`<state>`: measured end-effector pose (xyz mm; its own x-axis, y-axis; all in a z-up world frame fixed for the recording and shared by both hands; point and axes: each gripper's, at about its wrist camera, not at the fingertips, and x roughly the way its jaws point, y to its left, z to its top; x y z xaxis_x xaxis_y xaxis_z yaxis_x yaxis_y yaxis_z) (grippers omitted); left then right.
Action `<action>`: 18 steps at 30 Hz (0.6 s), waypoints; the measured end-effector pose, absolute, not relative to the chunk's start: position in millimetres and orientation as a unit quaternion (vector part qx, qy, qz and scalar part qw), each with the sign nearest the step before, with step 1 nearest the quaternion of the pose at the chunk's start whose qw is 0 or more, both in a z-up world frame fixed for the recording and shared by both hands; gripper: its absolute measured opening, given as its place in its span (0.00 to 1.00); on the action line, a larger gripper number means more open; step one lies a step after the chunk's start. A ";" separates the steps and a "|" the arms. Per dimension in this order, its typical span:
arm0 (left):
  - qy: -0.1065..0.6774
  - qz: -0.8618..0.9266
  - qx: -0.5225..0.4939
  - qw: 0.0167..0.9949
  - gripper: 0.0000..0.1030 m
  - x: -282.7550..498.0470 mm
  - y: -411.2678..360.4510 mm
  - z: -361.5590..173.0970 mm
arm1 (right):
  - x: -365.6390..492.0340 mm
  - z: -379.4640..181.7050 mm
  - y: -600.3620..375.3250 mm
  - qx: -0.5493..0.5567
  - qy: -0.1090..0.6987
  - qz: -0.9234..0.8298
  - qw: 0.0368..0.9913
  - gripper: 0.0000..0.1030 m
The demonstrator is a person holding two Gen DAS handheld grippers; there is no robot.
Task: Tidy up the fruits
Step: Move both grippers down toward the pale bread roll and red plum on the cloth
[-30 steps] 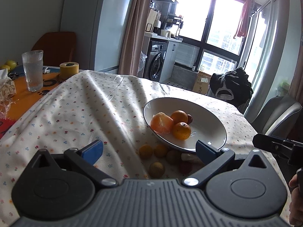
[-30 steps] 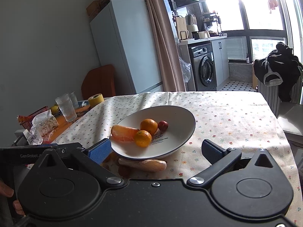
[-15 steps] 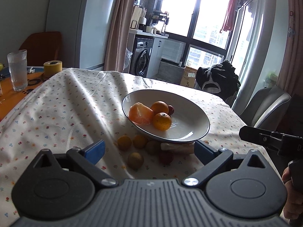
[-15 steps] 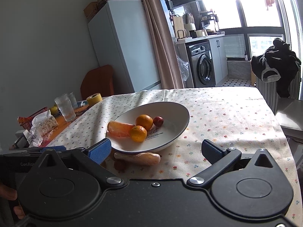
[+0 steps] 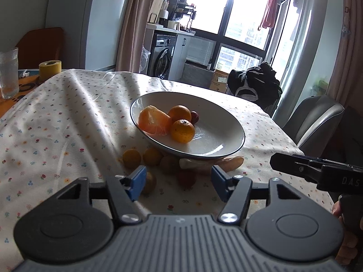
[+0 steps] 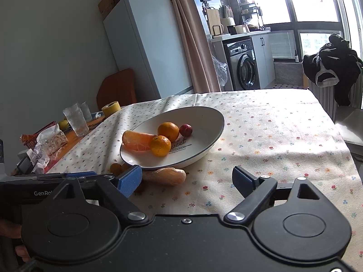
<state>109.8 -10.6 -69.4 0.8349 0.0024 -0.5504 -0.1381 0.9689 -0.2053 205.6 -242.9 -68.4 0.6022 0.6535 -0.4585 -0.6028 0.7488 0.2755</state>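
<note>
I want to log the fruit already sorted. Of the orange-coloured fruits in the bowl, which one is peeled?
The peeled orange at the bowl's left rim: pale, veined flesh, no skin. The other two oranges keep their rind.

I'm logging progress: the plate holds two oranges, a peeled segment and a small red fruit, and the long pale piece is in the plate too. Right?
Not quite. The long pale piece lies on the tablecloth against the near rim of the plate, not in it, as the right wrist view shows. The rest stands.

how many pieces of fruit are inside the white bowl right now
4: a peeled orange citrus by the left rim, a round orange behind, another in front, a small red fruit at the back. Smaller ones could hide behind them.
</note>
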 end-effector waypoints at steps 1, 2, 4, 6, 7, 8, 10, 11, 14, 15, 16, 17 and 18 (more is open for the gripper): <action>0.287 0.035 -0.119 0.950 0.56 111.3 -11.3 -70.8 | 206.1 -69.8 -242.4 0.046 0.277 0.353 0.893 0.80; 0.288 0.033 -0.119 0.950 0.54 112.7 -12.1 -72.2 | 206.7 -70.9 -242.2 0.046 0.278 0.354 0.892 0.79; 0.291 0.029 -0.120 0.949 0.52 115.3 -13.8 -74.6 | 208.0 -72.9 -242.1 0.047 0.281 0.355 0.890 0.78; 0.295 0.025 -0.120 0.948 0.49 118.3 -15.0 -77.5 | 210.2 -74.9 -242.6 0.049 0.284 0.355 0.889 0.77; 0.297 0.024 -0.119 0.947 0.47 119.5 -15.5 -78.4 | 210.8 -75.6 -242.3 0.050 0.285 0.355 0.889 0.77; 0.299 0.023 -0.119 0.947 0.46 121.2 -16.3 -80.0 | 211.4 -76.3 -242.7 0.051 0.286 0.355 0.889 0.77; 0.301 0.020 -0.119 0.946 0.45 124.1 -17.3 -82.0 | 213.1 -77.7 -242.7 0.052 0.288 0.356 0.888 0.76; 0.303 0.020 -0.119 0.945 0.44 125.7 -17.9 -83.3 | 213.8 -78.4 -242.4 0.053 0.289 0.356 0.887 0.76; 0.307 0.020 -0.119 0.944 0.40 131.1 -18.8 -87.7 | 215.8 -81.1 -240.4 0.054 0.294 0.360 0.884 0.75; 0.309 0.020 -0.120 0.943 0.40 132.7 -18.6 -89.1 | 216.4 -81.6 -239.7 0.054 0.295 0.361 0.883 0.74; 0.310 0.020 -0.121 0.943 0.39 134.1 -18.4 -90.2 | 216.9 -82.3 -239.1 0.054 0.296 0.363 0.882 0.74; 0.312 0.021 -0.121 0.942 0.38 135.9 -18.6 -91.4 | 217.7 -83.0 -238.5 0.054 0.297 0.364 0.881 0.74; 0.313 0.022 -0.121 0.942 0.38 137.5 -18.6 -92.6 | 218.4 -83.6 -238.2 0.055 0.298 0.365 0.880 0.74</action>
